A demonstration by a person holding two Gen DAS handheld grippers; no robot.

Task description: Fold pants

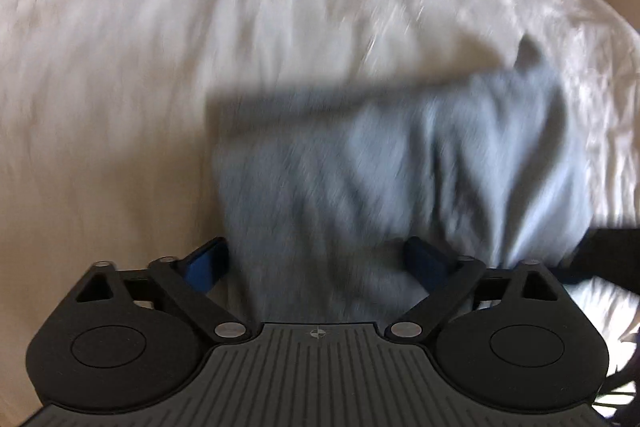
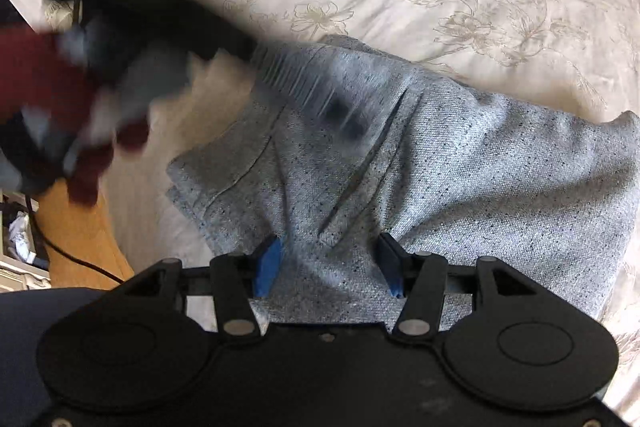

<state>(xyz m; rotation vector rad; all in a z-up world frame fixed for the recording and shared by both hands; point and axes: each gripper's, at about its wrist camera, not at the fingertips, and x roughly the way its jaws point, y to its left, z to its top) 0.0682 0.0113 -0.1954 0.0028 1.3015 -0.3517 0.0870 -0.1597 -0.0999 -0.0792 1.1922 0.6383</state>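
Two views, both over the bed. Left wrist: the left gripper (image 1: 320, 259) hangs with jaws spread wide around a fold of the speckled grey knit pants (image 1: 384, 163), not pinching, on the cream floral bedspread (image 1: 120, 47); it's blurry. Right wrist: the right gripper (image 2: 329, 261) also straddles the cloth with a clear gap, probably lining up a grab for the next fold.
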